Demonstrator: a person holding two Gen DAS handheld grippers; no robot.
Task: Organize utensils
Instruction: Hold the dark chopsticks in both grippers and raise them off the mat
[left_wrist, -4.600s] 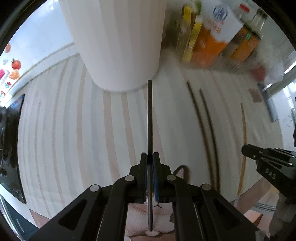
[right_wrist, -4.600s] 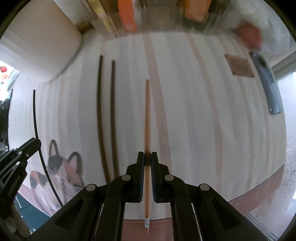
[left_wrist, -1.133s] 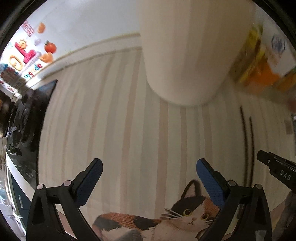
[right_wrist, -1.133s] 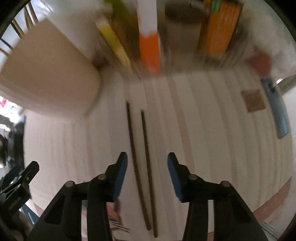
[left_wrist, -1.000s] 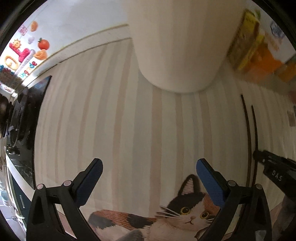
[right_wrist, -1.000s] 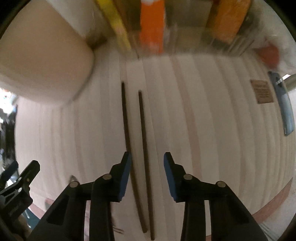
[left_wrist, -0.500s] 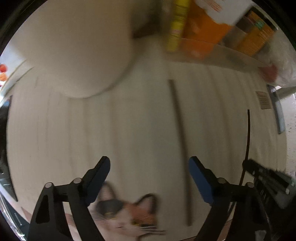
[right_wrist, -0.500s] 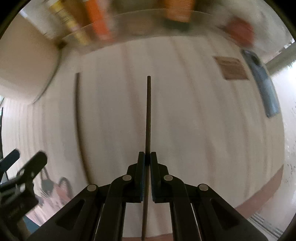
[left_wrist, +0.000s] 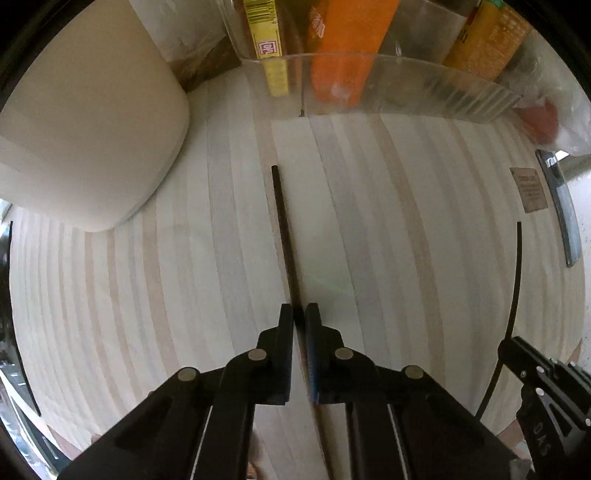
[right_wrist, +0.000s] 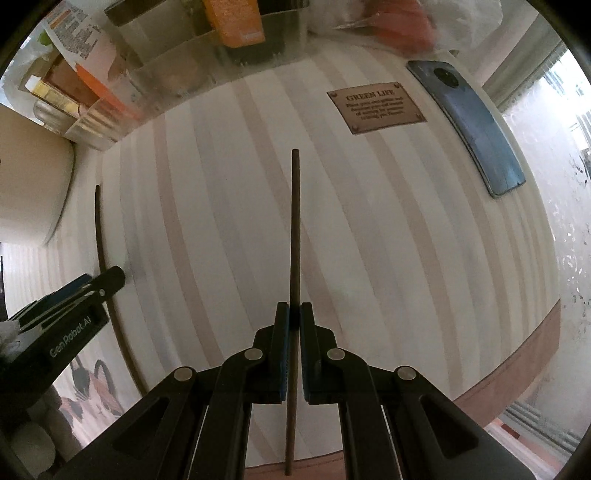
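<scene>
While both are pointing down at the striped desk (left_wrist: 369, 221), left hand-held gripper (left_wrist: 299, 314) and right hand-held gripper (right_wrist: 291, 314) are each clamping one dark chopstick (left_wrist: 282, 229).

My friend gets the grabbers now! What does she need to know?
Left gripper: jaws shut on a dark chopstick, low over the striped mat.
Right gripper: jaws shut on the other dark chopstick, pointing toward the clear bin.
Holder: the big cream cup stands at the mat's far left corner.
Done: both chopsticks are gripped; no loose ones show on the mat.
Left: carry both to the cup, probably, and drop them in.
Watch out for the blue phone at the right edge.
</scene>
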